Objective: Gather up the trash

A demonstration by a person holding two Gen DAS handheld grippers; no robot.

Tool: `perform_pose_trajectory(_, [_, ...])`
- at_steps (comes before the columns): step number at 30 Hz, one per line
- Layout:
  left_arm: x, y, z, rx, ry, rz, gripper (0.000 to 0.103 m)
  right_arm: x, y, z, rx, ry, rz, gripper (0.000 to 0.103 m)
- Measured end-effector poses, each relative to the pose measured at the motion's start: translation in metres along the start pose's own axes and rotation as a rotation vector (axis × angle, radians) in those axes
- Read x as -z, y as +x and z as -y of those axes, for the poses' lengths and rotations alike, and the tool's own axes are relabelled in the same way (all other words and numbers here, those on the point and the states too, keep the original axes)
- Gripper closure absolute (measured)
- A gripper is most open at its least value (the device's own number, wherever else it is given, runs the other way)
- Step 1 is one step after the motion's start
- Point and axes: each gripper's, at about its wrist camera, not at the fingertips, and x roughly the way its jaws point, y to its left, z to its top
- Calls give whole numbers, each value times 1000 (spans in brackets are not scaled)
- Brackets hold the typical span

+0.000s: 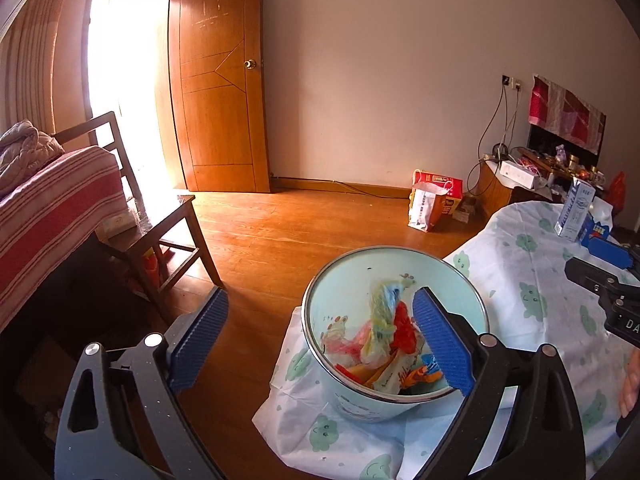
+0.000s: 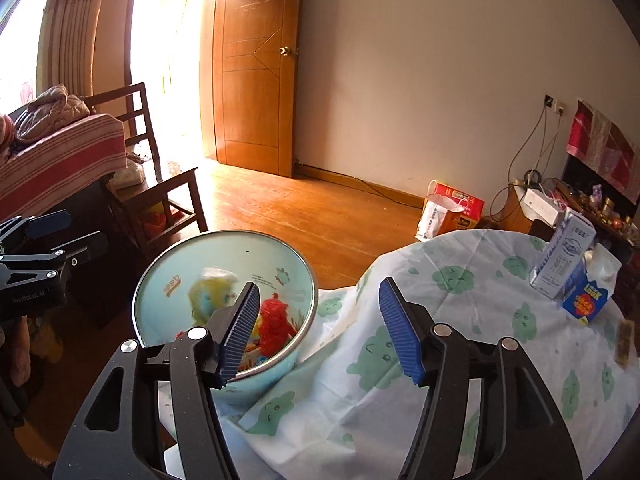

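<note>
Pale-blue bin [image 1: 394, 360], lower centre, holds crumpled colourful wrappers [image 1: 384, 344]; left gripper [image 1: 320, 344] and right gripper [image 2: 320, 328] both gape empty; milk carton [image 2: 562, 256] lettering illegible

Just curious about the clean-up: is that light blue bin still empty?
No, the light blue bin already holds crumpled colourful wrappers, seen from the left wrist.

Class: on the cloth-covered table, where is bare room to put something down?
Free: the tablecloth between the bin and the milk carton, and the near cloth. Crowded: the far right corner, with the carton, blue box and brown wrapper.
</note>
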Motion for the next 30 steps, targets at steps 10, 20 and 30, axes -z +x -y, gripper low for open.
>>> perform_pose_trajectory(10, [-9,-31,8,10,12,73,7,11,-52,18,61,43,97,36])
perform_pose_trajectory(20, [-12,-38,1,0,3,89,6,7,-68,23,70,45,124,33])
perform_pose_trajectory(30, [-11,-38,0,-6,7,88,6,5,-70,20,69,46,127,32])
